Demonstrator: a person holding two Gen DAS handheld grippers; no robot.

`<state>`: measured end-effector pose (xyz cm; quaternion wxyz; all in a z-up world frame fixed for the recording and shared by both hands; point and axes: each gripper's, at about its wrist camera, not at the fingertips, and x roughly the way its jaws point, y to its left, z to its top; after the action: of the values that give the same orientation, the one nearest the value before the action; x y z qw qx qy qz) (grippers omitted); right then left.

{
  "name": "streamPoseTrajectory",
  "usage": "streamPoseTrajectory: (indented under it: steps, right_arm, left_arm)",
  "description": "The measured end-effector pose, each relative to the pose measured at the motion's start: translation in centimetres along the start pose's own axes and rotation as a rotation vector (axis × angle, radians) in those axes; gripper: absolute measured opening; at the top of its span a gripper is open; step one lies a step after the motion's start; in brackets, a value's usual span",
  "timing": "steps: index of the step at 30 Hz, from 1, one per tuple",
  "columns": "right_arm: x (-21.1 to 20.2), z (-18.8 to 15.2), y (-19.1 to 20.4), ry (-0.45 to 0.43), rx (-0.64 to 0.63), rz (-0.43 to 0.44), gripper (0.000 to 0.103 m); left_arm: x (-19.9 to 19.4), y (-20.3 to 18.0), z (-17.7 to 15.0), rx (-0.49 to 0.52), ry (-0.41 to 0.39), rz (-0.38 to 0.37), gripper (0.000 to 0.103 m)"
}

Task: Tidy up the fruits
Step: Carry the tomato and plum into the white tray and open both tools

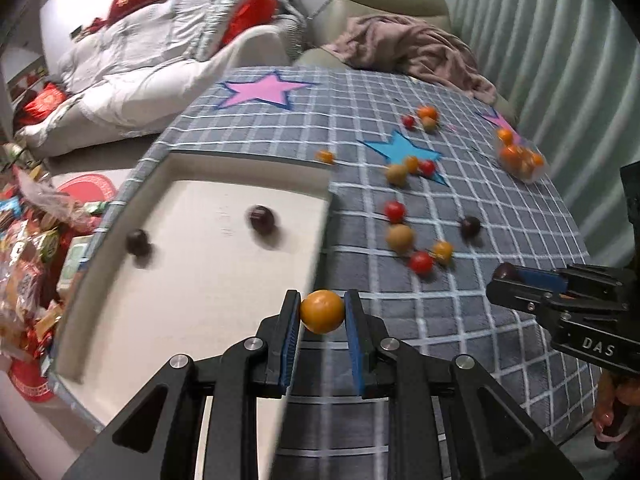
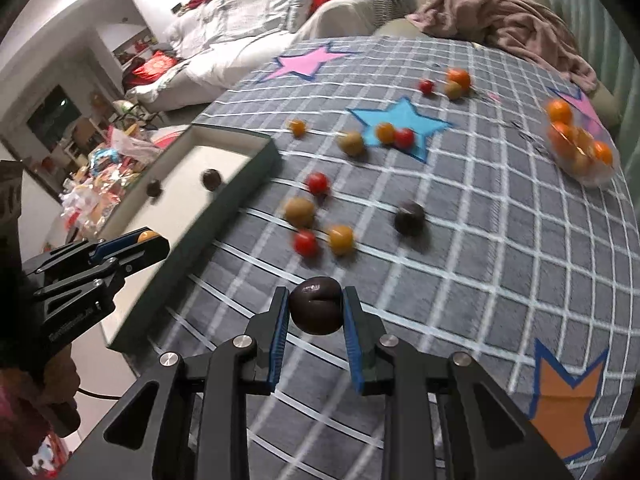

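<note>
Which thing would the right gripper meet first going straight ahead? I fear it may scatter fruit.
Probably the loose dark brown round fruit on the grey checked tablecloth, though depth is unclear. The right gripper already holds a dark brown plum-like fruit.

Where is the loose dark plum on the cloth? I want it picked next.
The plum lies alone right of centre in the right wrist view, right of the yellow fruit, below the blue star.

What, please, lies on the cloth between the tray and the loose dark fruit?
A cluster shows in the right wrist view: two red tomatoes, a tan fruit and an orange fruit, between the tray and the dark fruit.
</note>
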<state>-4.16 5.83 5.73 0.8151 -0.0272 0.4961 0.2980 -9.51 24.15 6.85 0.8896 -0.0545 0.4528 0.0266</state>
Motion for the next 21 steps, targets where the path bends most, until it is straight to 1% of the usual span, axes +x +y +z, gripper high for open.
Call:
streamPoseTrajectory:
  steps: [9, 21]
  right_arm:
    - [2.5, 3.5, 6.1, 0.032, -0.105, 0.045, 0.029]
    - [6.5, 6.4, 11.4, 0.09, -0.181, 0.074, 0.029]
  left_arm:
    - [0.5, 5.8, 0.4, -0.101, -0.003, 0.071, 0.024]
    - [1.8, 10.1, 0.5, -0.149, 0.0, 0.121, 0.024]
